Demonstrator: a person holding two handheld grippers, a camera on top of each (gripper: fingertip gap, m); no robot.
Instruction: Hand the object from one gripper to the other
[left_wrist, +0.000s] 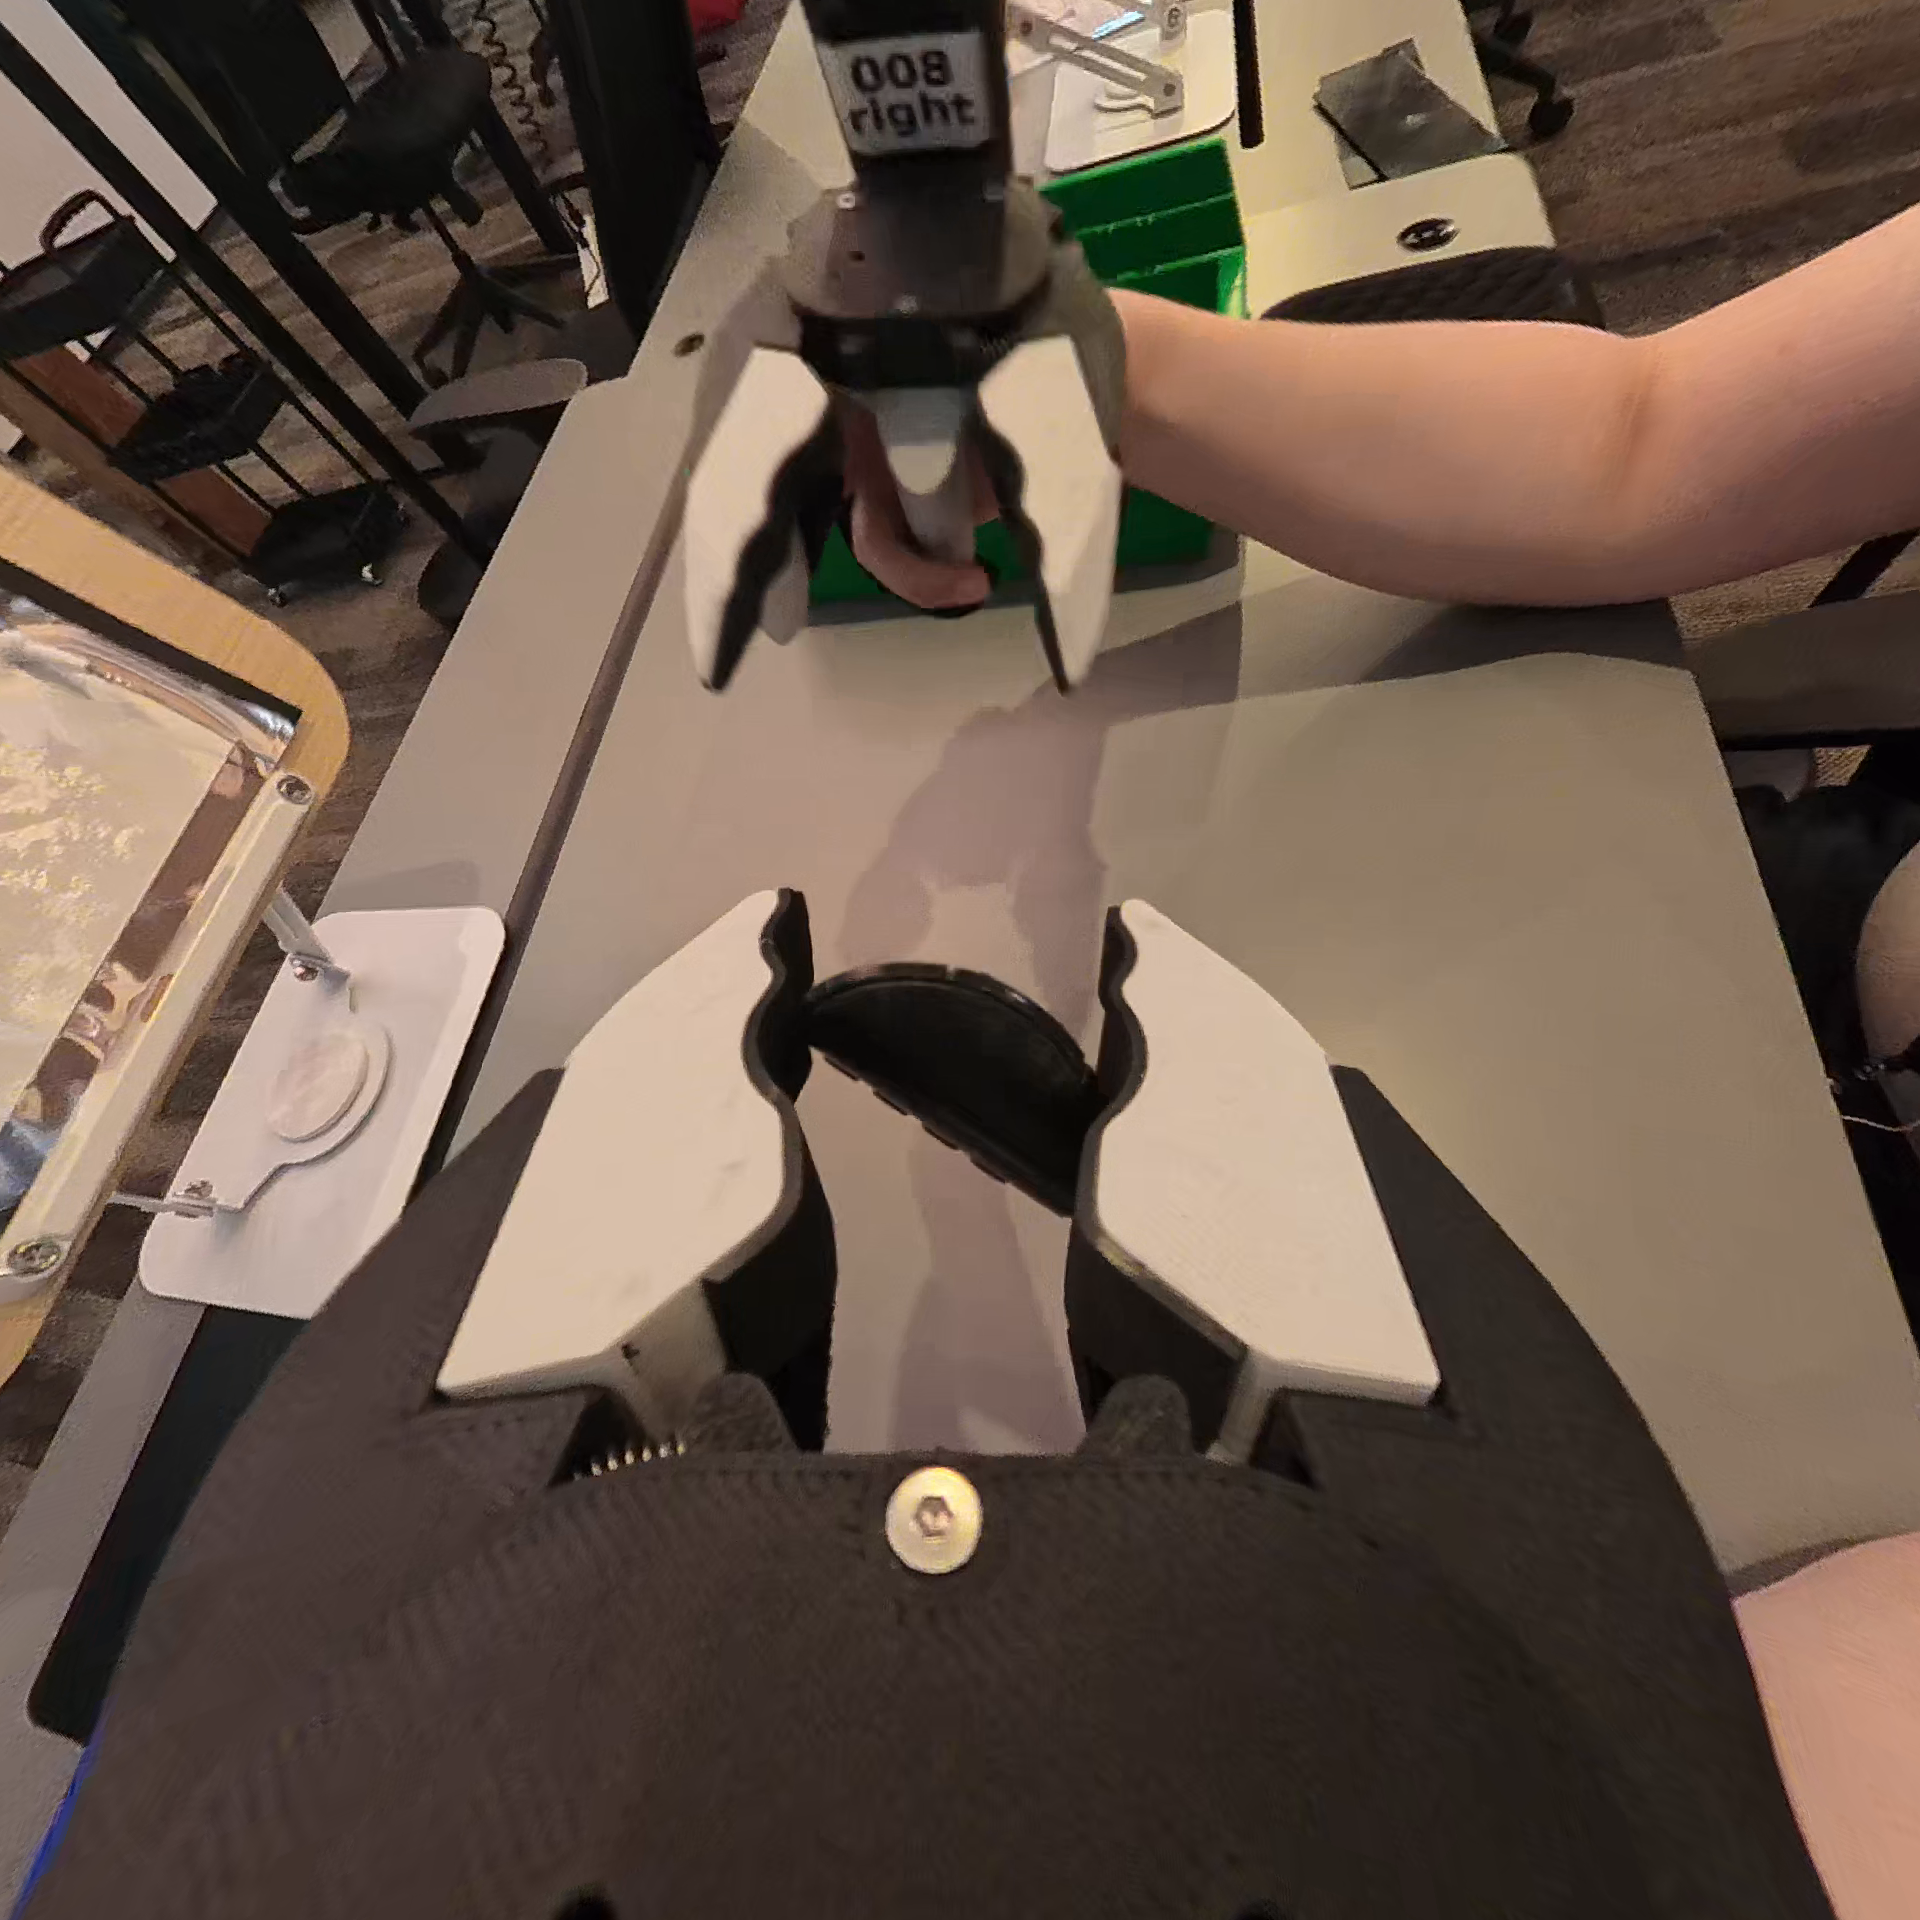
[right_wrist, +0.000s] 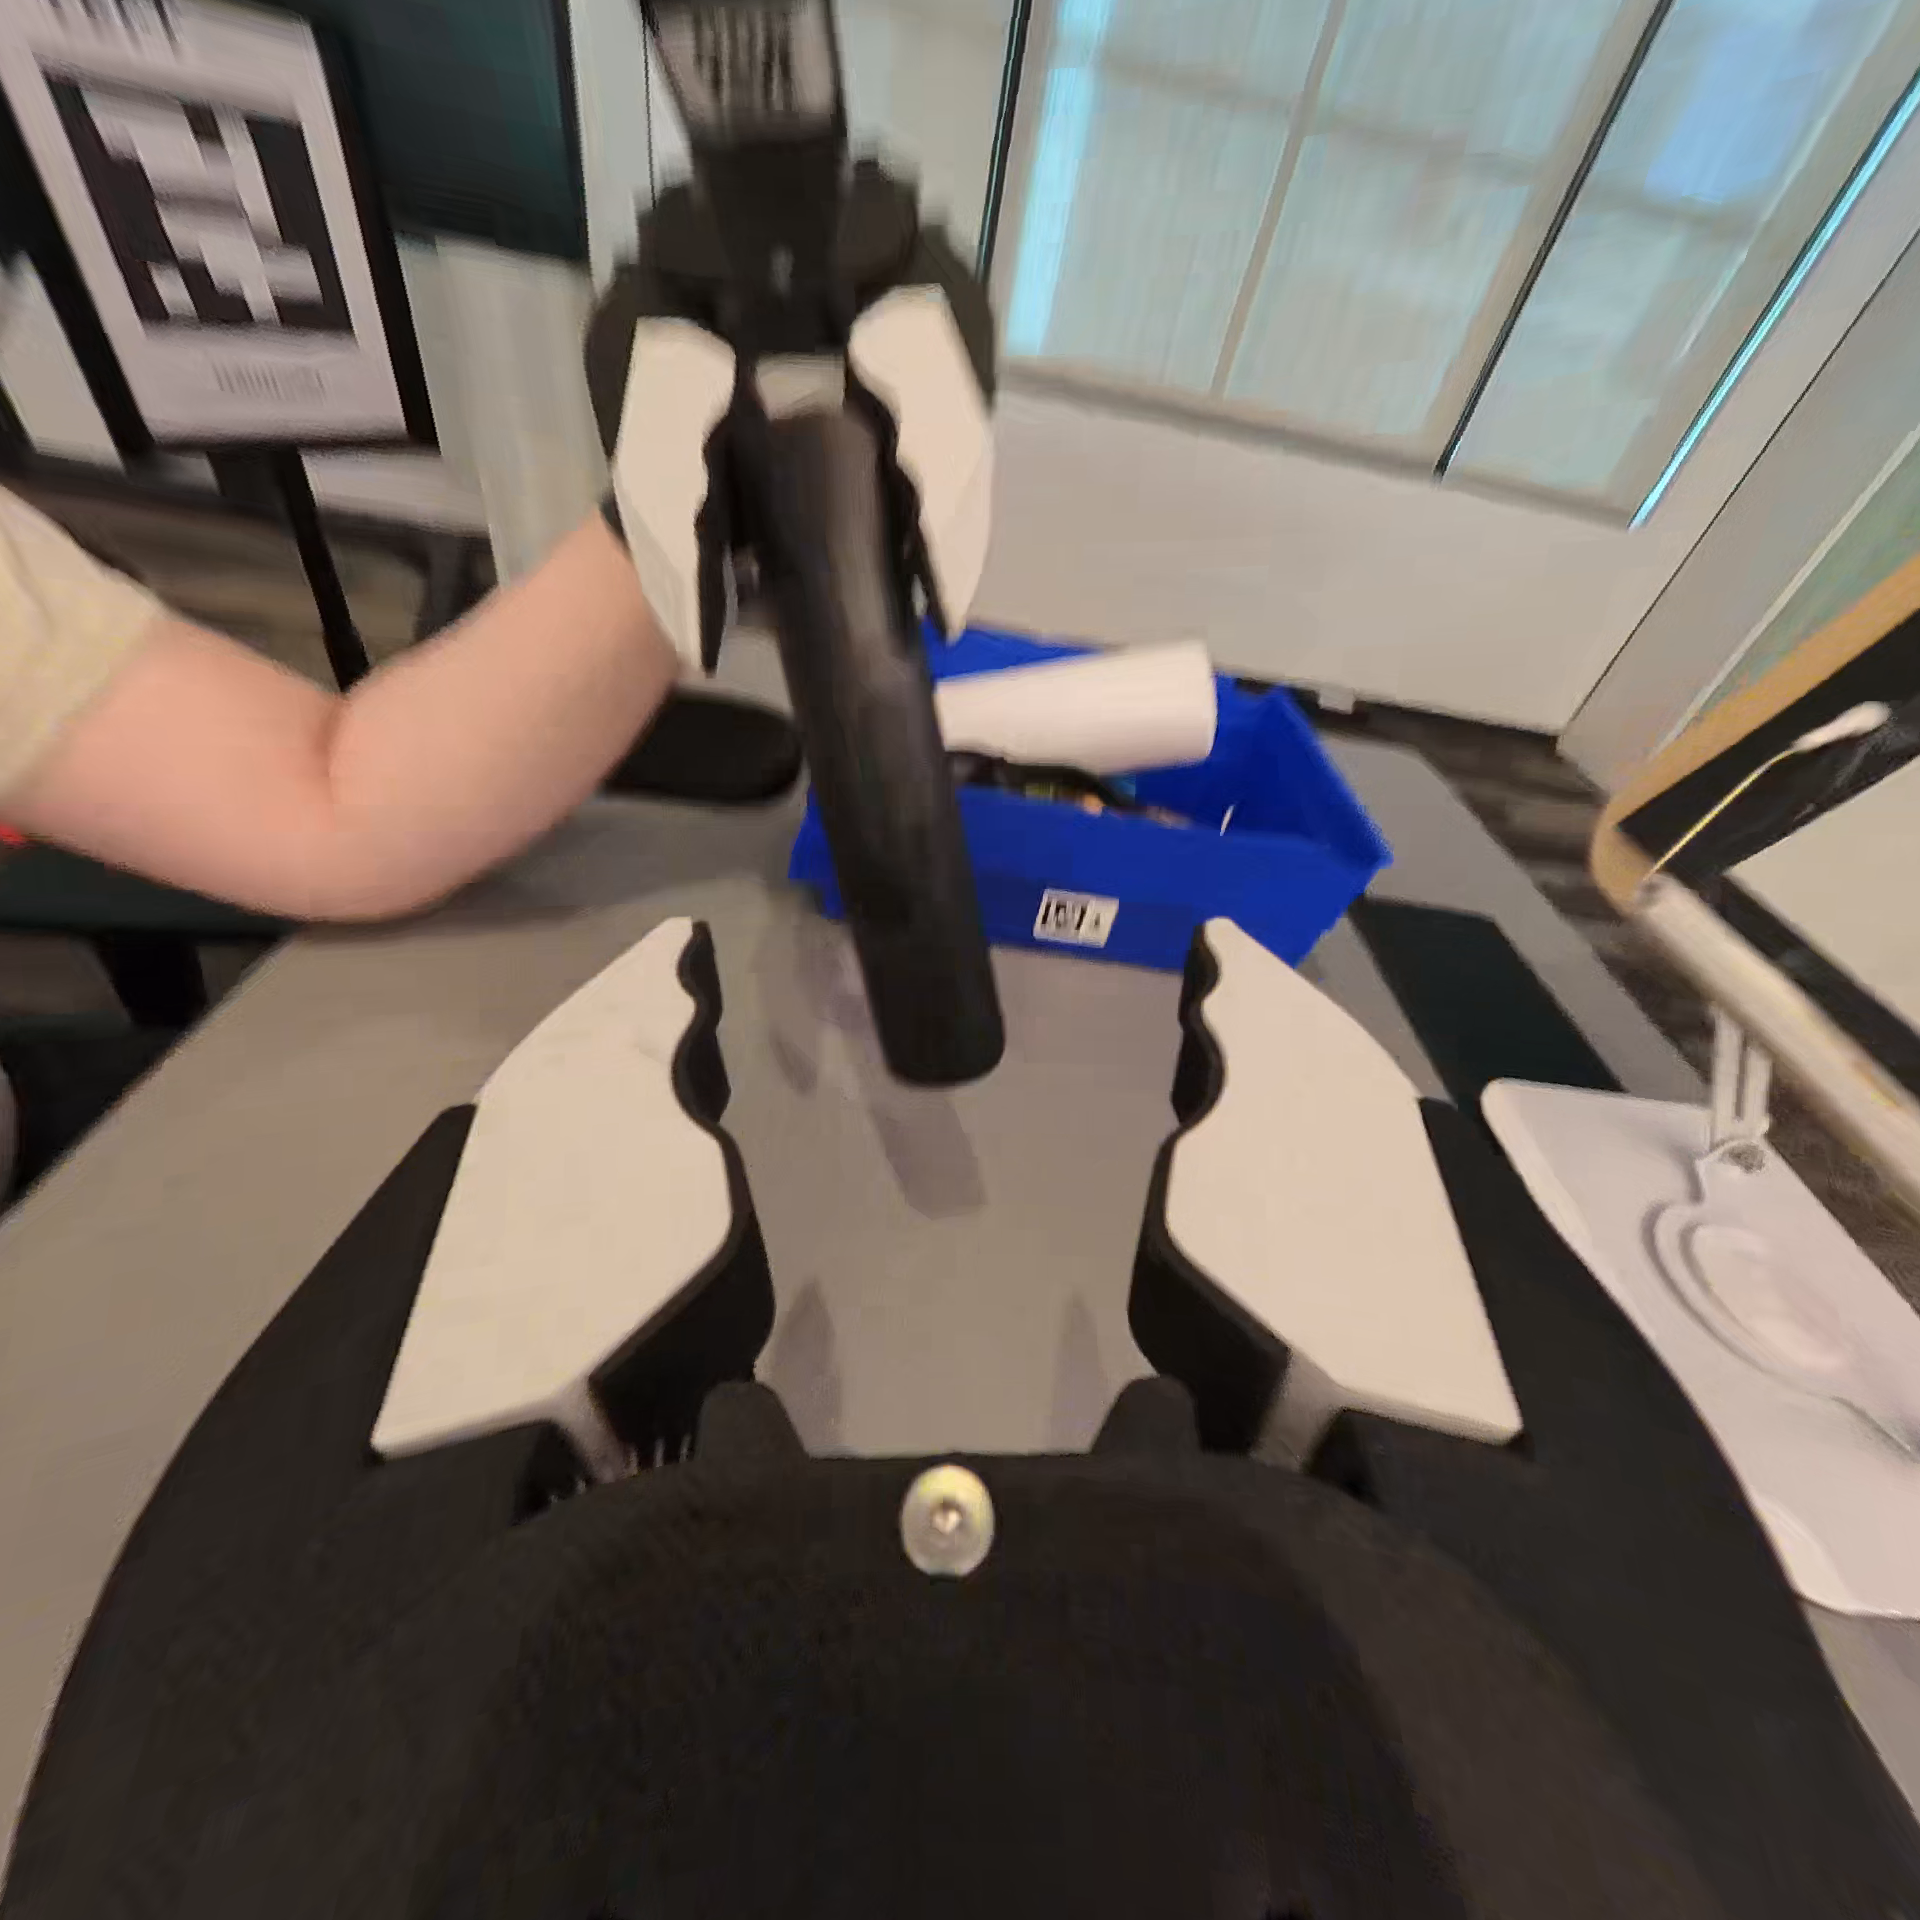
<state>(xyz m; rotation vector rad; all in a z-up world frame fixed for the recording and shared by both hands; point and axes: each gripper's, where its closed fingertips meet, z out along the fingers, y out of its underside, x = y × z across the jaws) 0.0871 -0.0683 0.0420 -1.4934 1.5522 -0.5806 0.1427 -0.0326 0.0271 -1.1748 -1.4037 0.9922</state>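
Observation:
A black cylinder (left_wrist: 956, 1070) is clamped crosswise between the fingers of my left gripper (left_wrist: 956, 914), which is shut on it. In the right wrist view the cylinder (right_wrist: 883, 810) juts out of the left gripper (right_wrist: 831, 639) toward me, tilted down. Its free end sits in the gap between the fingers of my right gripper (right_wrist: 953, 935), touching neither. The right gripper is open and empty. In the left wrist view it (left_wrist: 890, 675) faces me from across the grey table (left_wrist: 1351, 935). The right wrist view is motion-blurred.
A green bin (left_wrist: 1164, 239) stands behind the right gripper. A blue bin (right_wrist: 1195, 862) holding a white roll (right_wrist: 1081, 707) stands behind the left gripper. A white stand base (left_wrist: 312, 1101) sits at the table's side. A person's forearm (left_wrist: 1455, 468) rests on the table. The left gripper's tips are roughly 8 cm from the right gripper's.

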